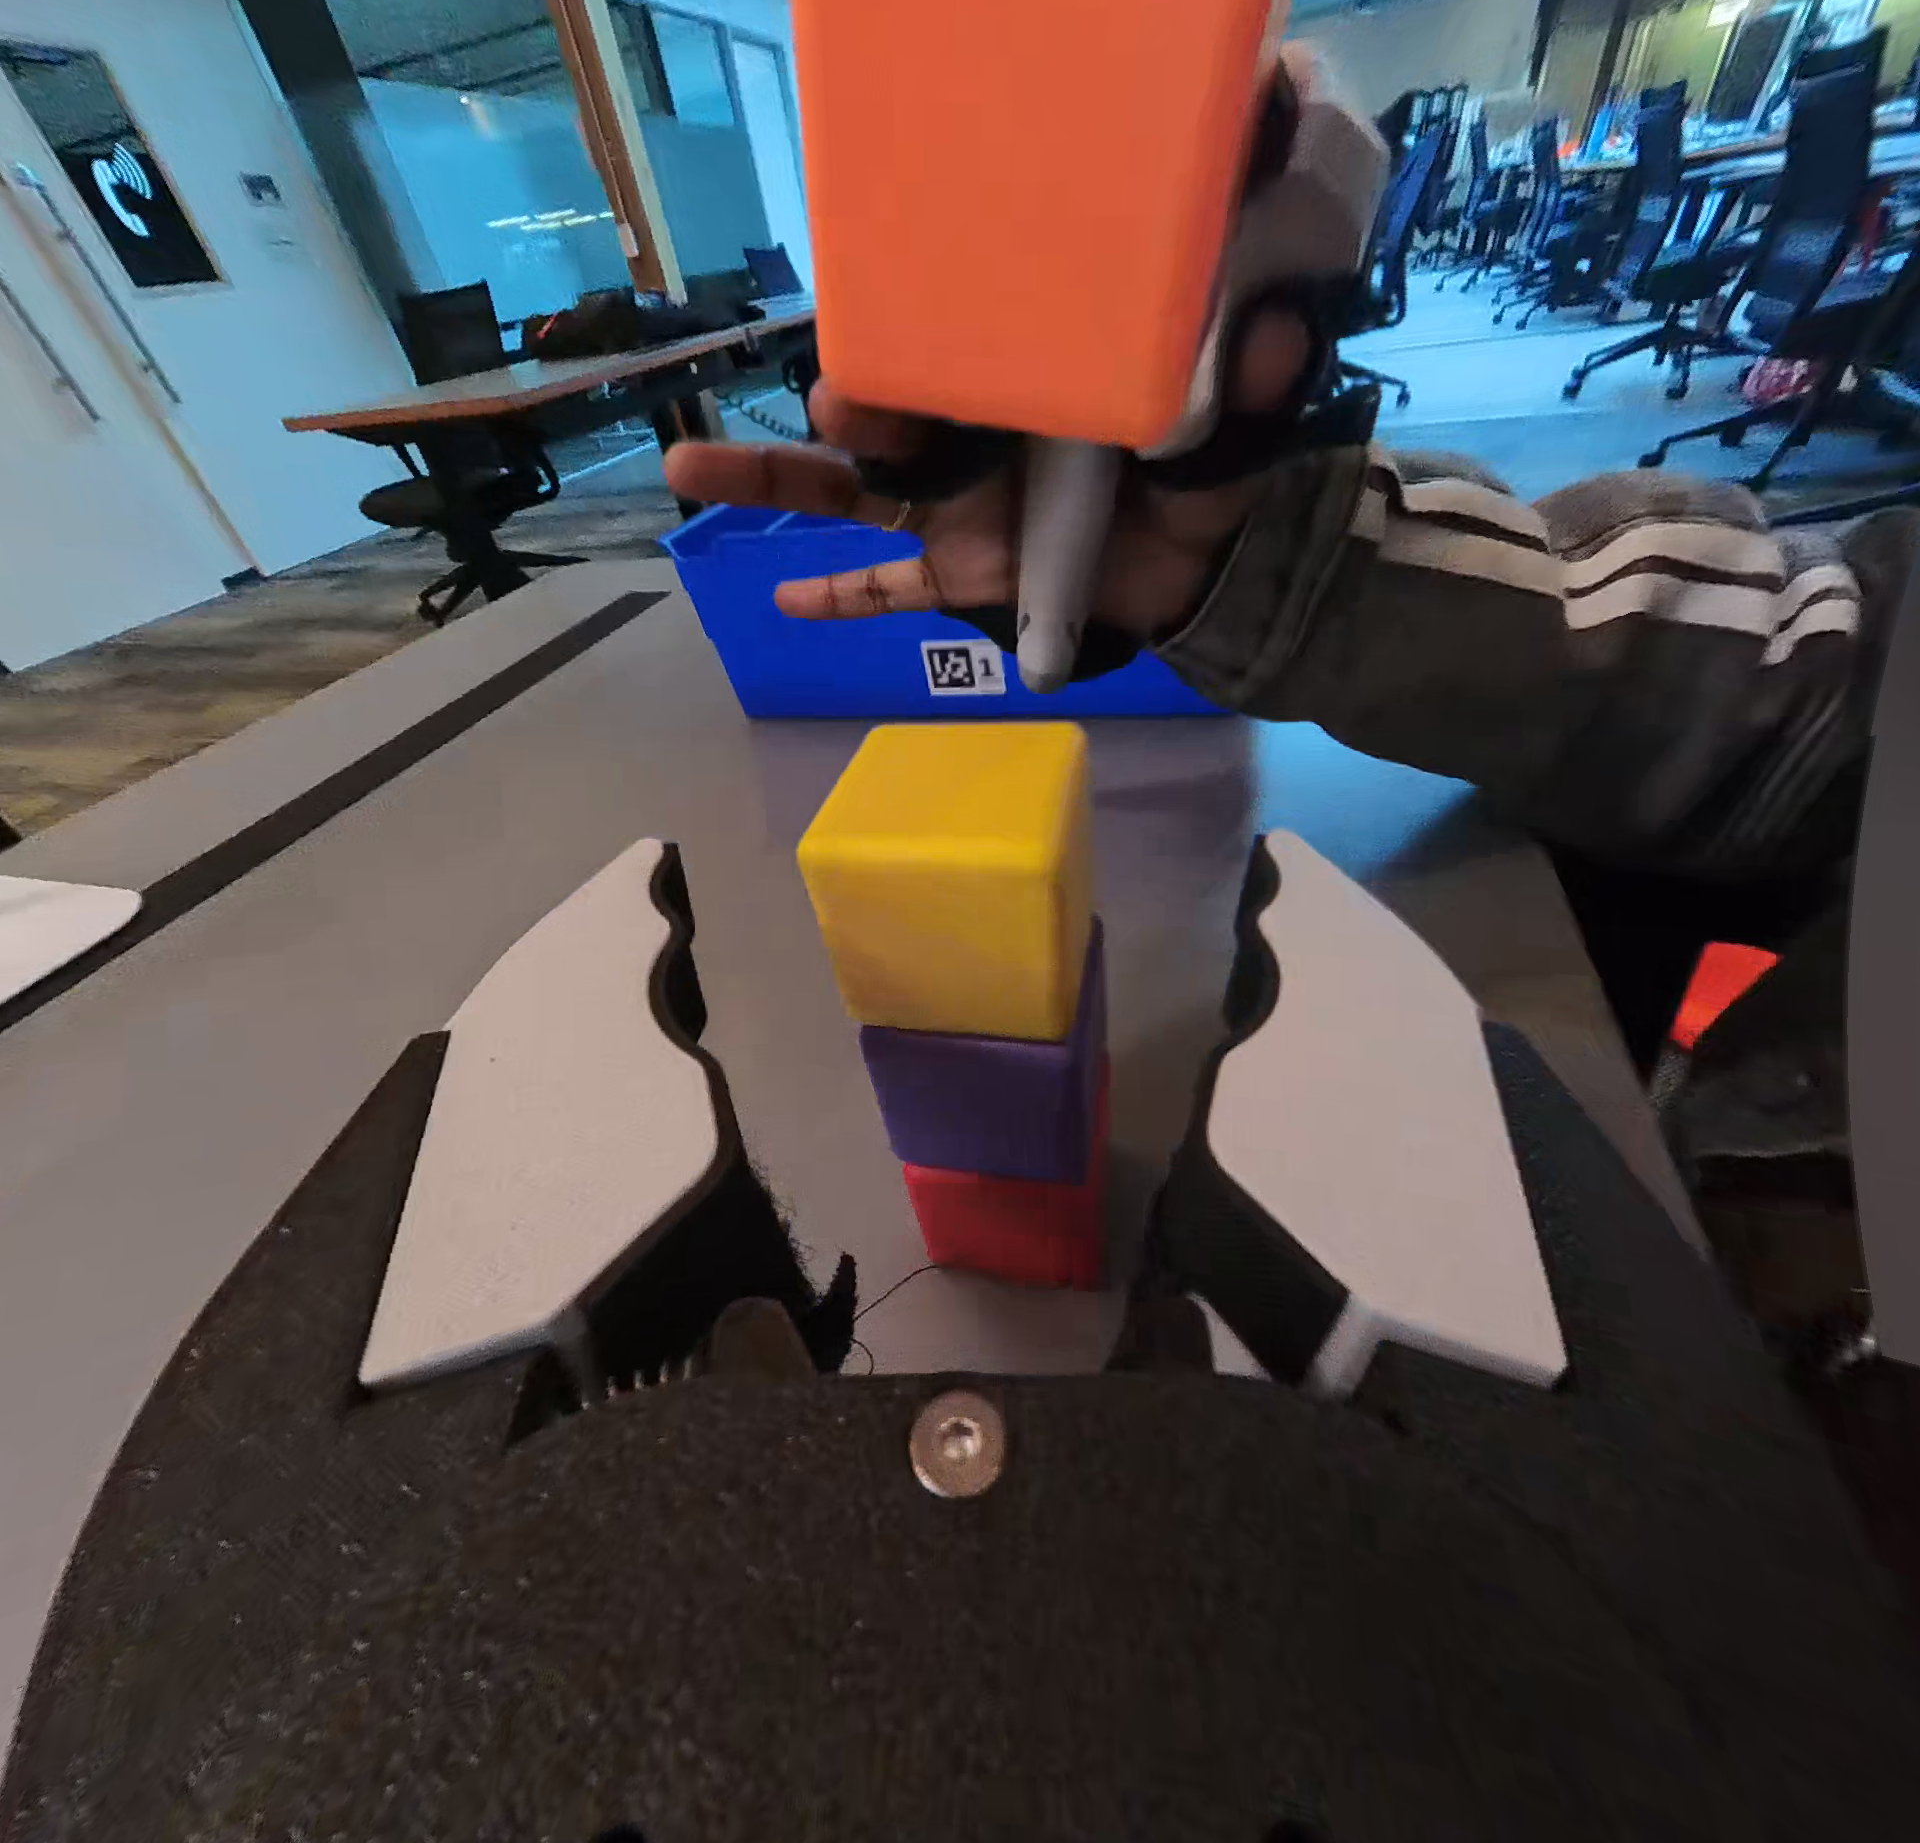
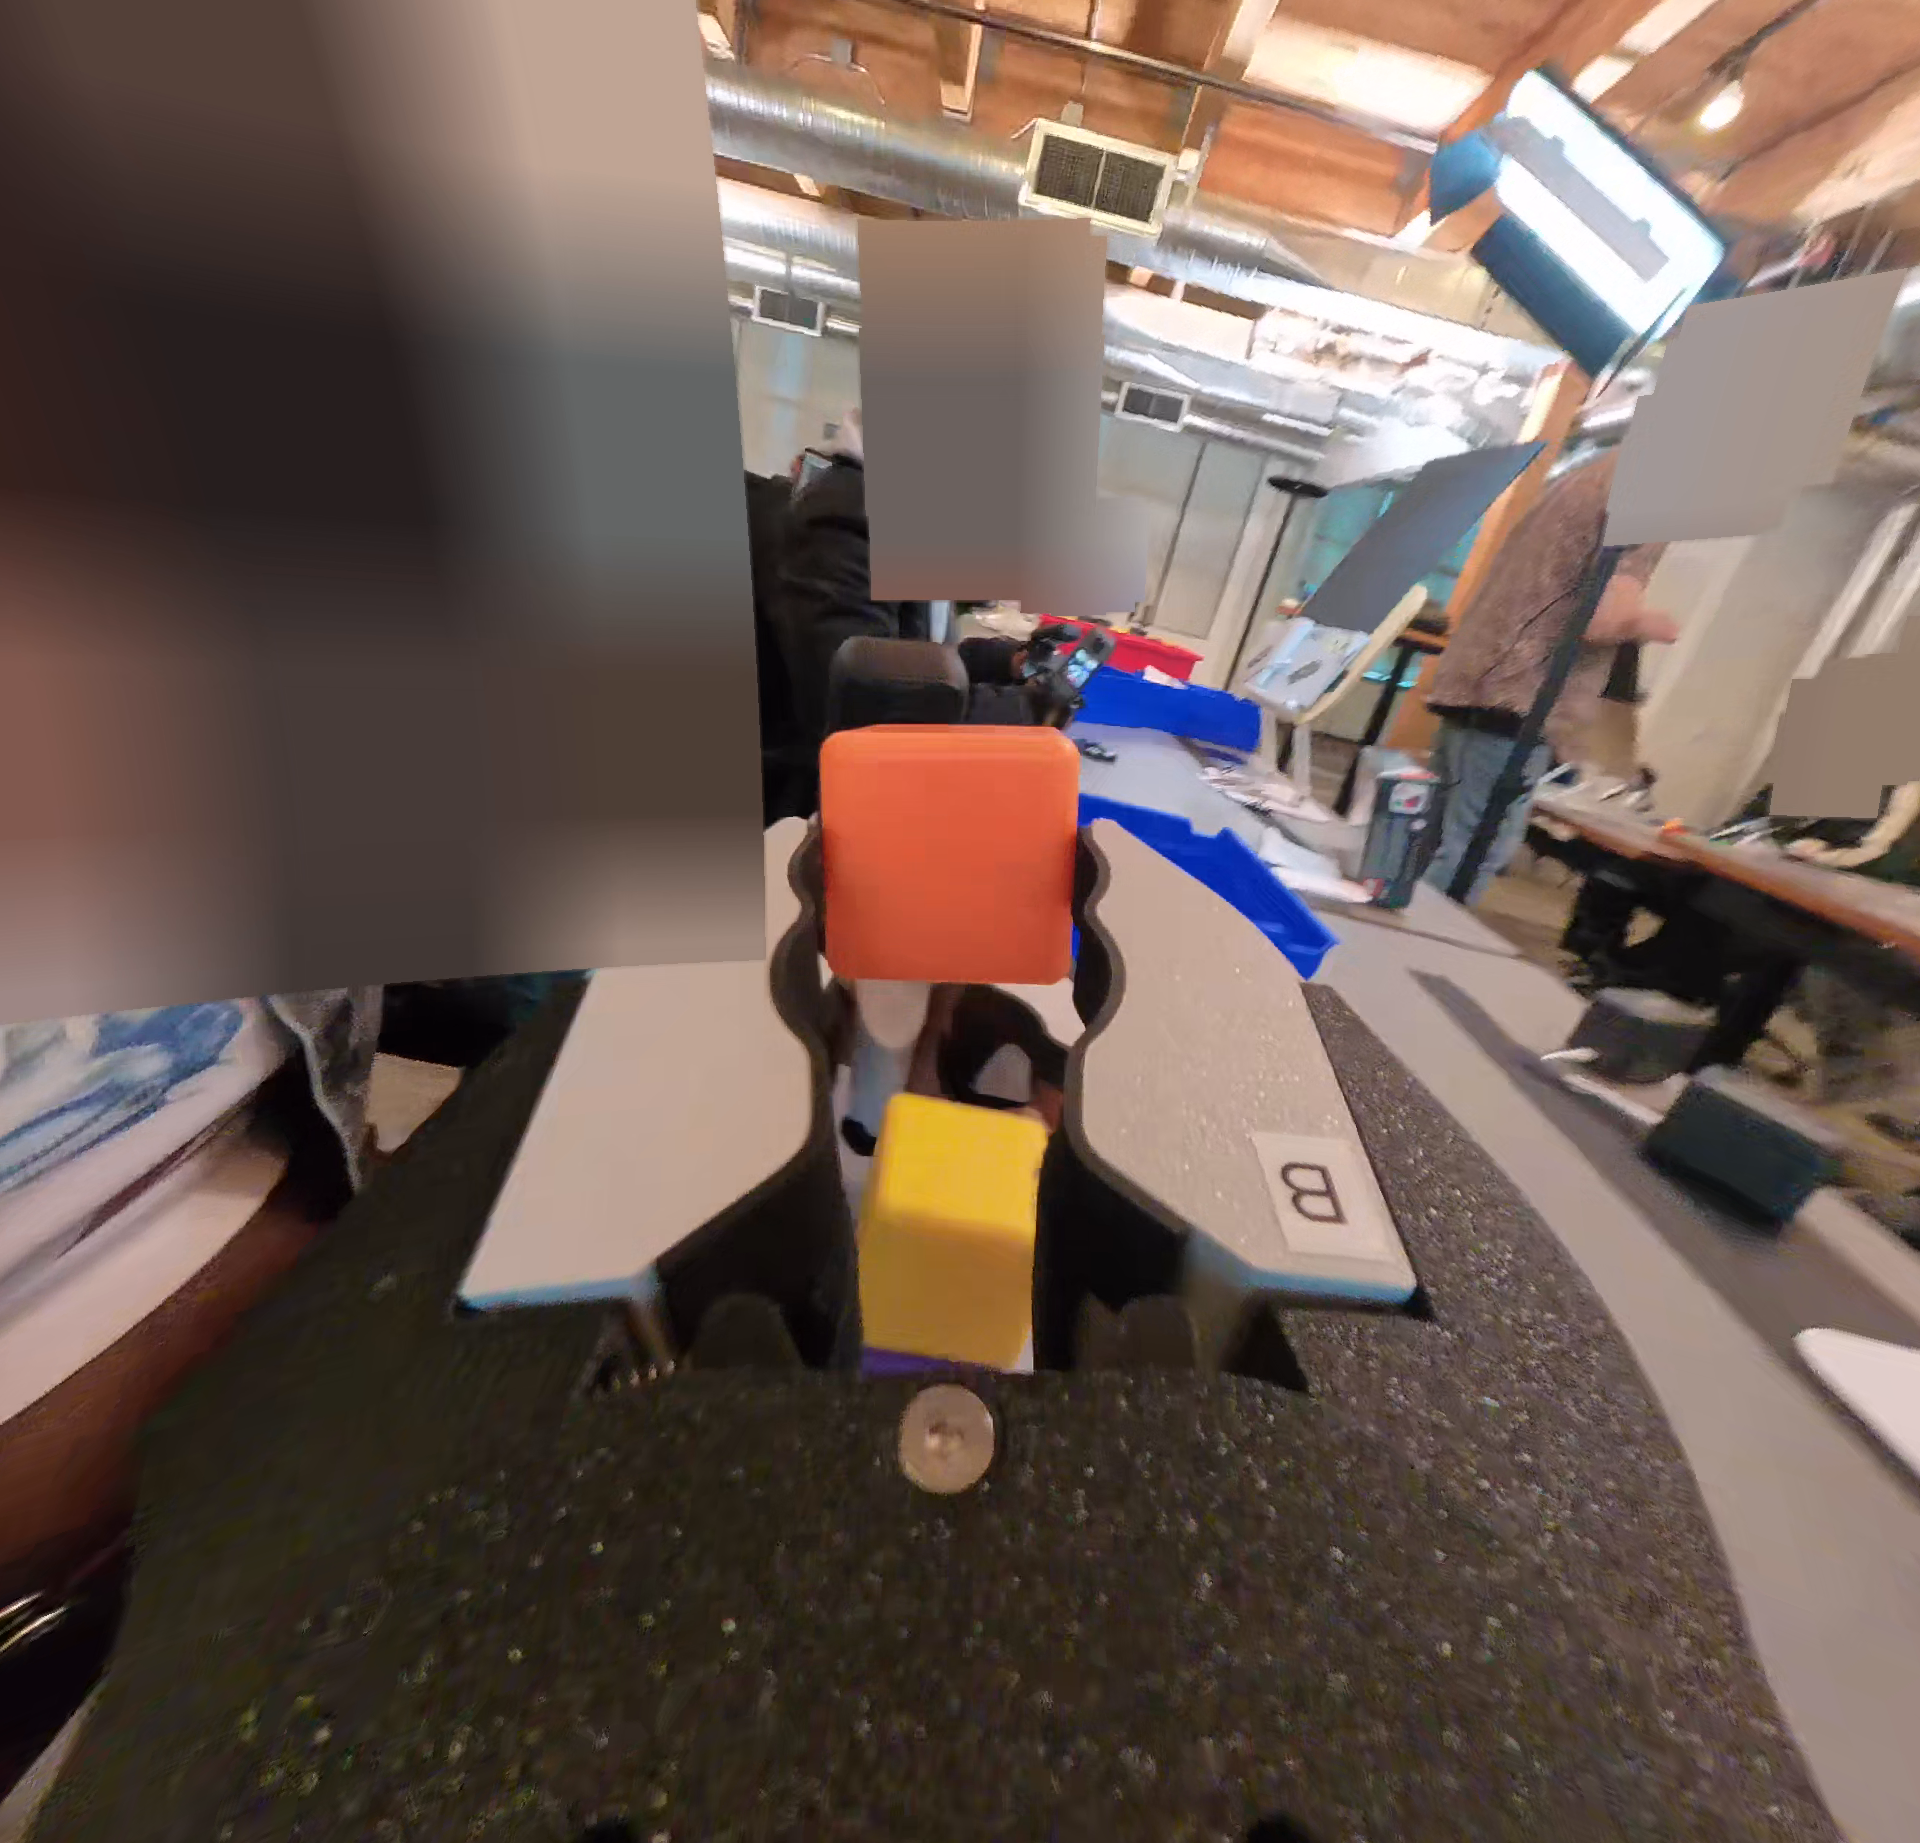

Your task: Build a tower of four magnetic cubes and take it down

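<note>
A tower of three cubes stands on the grey table [image 1: 468,910]: yellow [image 1: 951,879] on purple [image 1: 982,1107] on red [image 1: 1003,1222]. My left gripper [image 1: 964,843] is open, with one finger on each side of the tower and a gap between each pad and the cubes. My right gripper [image 2: 948,848] is shut on an orange cube [image 2: 948,853] and holds it in the air above the yellow cube [image 2: 951,1243]. In the left wrist view the orange cube [image 1: 1029,172] hangs above the tower, with a hand [image 1: 935,515] and a grey finger [image 1: 1060,567] of the right gripper behind it.
A blue bin [image 1: 831,640] with a tag stands on the table just behind the tower. A striped sleeve [image 1: 1558,630] reaches in from the right. A white object [image 1: 52,920] lies at the left edge. More blue bins [image 2: 1226,858] and people show in the right wrist view. The gap from one gripper's tips to the other's is roughly 10 cm.
</note>
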Motion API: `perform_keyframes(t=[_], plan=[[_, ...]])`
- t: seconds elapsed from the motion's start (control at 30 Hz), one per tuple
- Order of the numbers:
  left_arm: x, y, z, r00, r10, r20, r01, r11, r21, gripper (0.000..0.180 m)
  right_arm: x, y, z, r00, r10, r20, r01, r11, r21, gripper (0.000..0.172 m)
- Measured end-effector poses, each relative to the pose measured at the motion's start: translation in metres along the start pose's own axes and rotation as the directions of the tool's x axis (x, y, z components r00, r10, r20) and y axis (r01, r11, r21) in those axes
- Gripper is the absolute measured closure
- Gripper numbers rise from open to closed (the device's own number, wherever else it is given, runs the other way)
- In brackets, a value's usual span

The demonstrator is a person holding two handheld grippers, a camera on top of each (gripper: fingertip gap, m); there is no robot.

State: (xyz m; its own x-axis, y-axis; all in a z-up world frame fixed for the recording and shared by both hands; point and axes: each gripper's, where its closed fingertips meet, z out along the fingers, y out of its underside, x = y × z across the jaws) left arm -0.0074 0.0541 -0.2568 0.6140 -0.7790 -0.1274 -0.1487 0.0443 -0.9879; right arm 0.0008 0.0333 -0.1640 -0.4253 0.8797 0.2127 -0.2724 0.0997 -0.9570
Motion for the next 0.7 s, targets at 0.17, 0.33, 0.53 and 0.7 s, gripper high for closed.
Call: perform_keyframes(t=[0.17,0.33,0.53,0.7], plan=[[0.000,0.018,0.016,0.997,-0.055,-0.062,0.052,0.997,-0.048,0.129,0.011,0.027,-0.004,0.993,0.117,0.008,-0.117,0.993,0.009,0.126],[0.001,0.019,0.014,0.993,-0.087,-0.078,0.084,0.996,-0.036,0.130,0.013,0.047,0.000,0.987,0.158,0.015,-0.158,0.987,-0.026,0.126],[0.002,0.019,0.013,0.992,-0.087,-0.096,0.084,0.996,-0.040,0.130,0.012,0.054,0.001,0.973,0.227,0.048,-0.226,0.974,-0.019,0.126],[0.001,0.019,0.011,0.991,-0.092,-0.092,0.089,0.995,-0.037,0.130,0.012,0.061,0.001,0.971,0.235,0.049,-0.234,0.972,-0.027,0.126]])
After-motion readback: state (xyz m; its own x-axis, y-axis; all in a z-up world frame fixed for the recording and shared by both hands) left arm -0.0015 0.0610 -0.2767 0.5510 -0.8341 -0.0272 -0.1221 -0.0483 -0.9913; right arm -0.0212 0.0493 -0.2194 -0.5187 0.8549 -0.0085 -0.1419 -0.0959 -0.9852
